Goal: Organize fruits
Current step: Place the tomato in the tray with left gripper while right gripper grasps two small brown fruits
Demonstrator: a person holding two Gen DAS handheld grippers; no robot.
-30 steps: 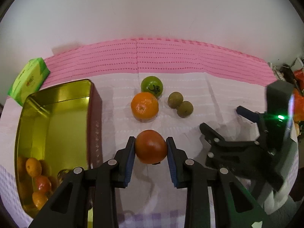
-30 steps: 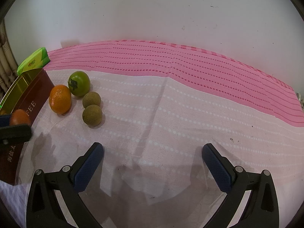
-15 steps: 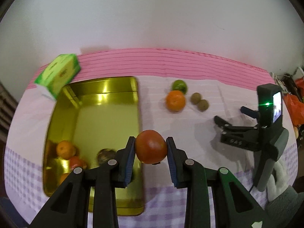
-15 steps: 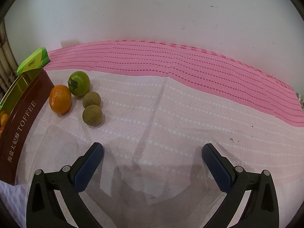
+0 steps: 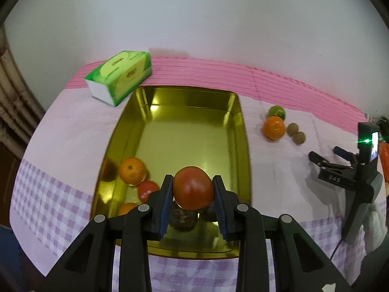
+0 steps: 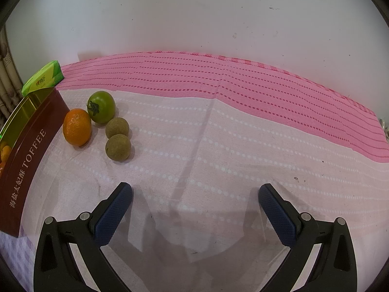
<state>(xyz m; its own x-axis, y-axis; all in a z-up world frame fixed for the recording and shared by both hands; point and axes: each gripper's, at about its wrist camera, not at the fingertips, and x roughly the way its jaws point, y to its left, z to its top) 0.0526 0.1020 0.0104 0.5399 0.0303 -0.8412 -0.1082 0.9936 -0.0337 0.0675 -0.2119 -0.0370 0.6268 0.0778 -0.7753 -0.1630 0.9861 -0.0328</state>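
Observation:
My left gripper [image 5: 193, 192] is shut on a red tomato [image 5: 193, 187], held above the near end of the gold tin [image 5: 184, 131]. Inside the tin lie an orange mandarin [image 5: 132, 171], a red fruit [image 5: 148, 189], another orange fruit [image 5: 126, 208] and dark round fruits [image 5: 183, 219] partly hidden under the tomato. On the cloth to the right of the tin sit an orange [image 6: 77, 127], a green tomato [image 6: 101, 107] and two brown-green round fruits [image 6: 118, 147]. My right gripper [image 6: 195, 194] stands open over bare cloth, nothing between its fingers.
A green tissue pack [image 5: 120, 76] lies behind the tin's far left corner. The tin's brown side [image 6: 26, 160] reads TOFFEE. A white wall bounds the table at the back. The pink and checked cloth [image 6: 231, 146] covers the table.
My left gripper has carried the red tomato leftward, from the cloth beside the tin to above the tin's near end. The right gripper has stayed still.

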